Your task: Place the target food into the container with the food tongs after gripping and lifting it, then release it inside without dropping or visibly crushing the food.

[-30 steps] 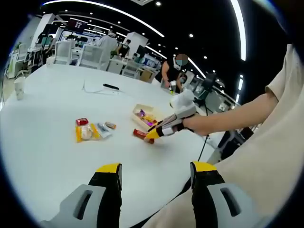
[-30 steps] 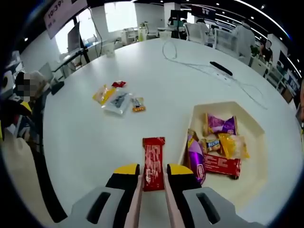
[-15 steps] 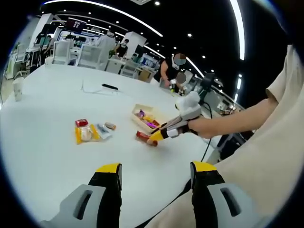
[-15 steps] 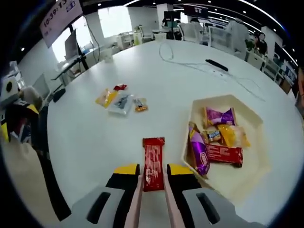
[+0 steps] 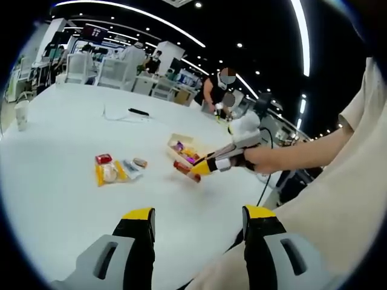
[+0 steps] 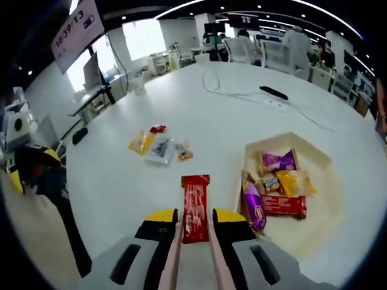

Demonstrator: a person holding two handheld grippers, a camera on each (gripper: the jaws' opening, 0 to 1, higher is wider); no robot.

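One glossy red bar (image 6: 195,207) clamped in right gripper (image 6: 195,219) jaws.

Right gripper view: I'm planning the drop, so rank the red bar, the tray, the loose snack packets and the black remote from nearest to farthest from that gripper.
1. Red bar, between the right gripper jaws.
2. Tray, just right.
3. Loose snack packets, ahead-left on the table.
4. Black remote, far side.

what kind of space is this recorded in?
Likely an open-plan office or lab: a big white table, rows of desks with chairs behind, and ceiling strip lights. Other people work nearby.
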